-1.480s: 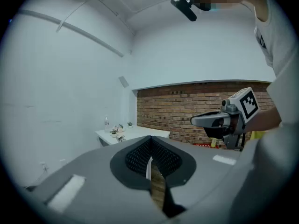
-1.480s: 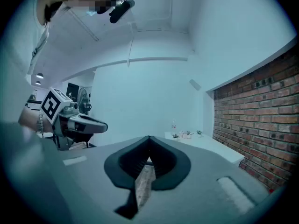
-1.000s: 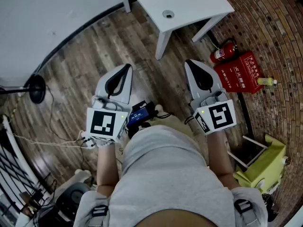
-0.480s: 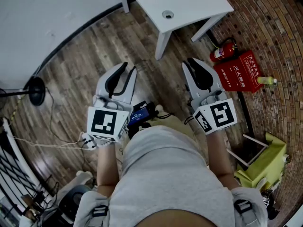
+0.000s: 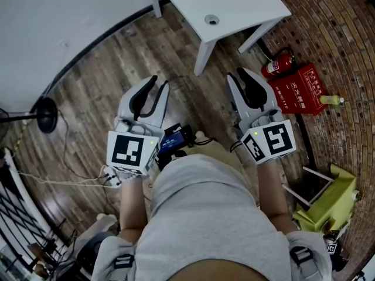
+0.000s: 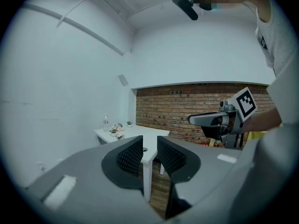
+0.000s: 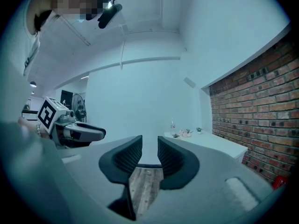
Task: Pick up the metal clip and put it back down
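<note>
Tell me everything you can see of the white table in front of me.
The white table stands on the wooden floor near the brick wall. Its top looks smooth, flat and plain, carried on slim white legs. A small round thing lies near its closest corner; small potted plants and a clear bottle stand at the far end. Nothing else touches it.

metal clip too small to make out, tiny blurred items [image 6: 114, 129] on the white table [image 6: 134, 131]
</note>
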`<state>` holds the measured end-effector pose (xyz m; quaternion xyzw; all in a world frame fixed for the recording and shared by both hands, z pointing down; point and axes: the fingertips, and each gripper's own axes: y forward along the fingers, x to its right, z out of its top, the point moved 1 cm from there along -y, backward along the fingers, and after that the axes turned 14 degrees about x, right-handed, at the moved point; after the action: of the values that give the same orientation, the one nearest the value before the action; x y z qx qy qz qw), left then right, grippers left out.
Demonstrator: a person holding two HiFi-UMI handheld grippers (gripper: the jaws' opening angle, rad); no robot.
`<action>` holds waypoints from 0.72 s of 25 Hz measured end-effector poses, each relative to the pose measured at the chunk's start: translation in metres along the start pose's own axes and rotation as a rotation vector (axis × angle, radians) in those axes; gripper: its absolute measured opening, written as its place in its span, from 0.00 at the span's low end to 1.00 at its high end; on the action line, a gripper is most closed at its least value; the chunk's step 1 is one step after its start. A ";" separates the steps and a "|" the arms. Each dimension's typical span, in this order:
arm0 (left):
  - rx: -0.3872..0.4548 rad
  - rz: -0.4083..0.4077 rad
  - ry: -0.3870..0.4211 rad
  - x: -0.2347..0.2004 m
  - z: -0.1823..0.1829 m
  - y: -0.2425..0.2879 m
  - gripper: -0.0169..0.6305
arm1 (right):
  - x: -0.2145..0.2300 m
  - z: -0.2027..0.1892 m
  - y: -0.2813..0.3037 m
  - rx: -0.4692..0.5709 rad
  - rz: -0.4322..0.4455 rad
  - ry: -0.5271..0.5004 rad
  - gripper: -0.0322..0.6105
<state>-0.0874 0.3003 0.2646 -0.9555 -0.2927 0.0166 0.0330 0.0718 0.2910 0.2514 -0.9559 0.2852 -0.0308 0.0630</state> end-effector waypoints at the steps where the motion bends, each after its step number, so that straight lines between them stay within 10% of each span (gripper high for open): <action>1: 0.002 -0.001 0.002 -0.002 0.000 -0.002 0.17 | -0.002 0.000 0.001 0.003 -0.002 -0.002 0.20; 18: -0.010 -0.008 -0.019 -0.028 -0.013 -0.006 0.17 | -0.003 -0.014 0.017 -0.017 -0.036 -0.010 0.20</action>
<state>-0.1126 0.2888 0.2785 -0.9542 -0.2970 0.0242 0.0257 0.0588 0.2768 0.2623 -0.9615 0.2680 -0.0248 0.0559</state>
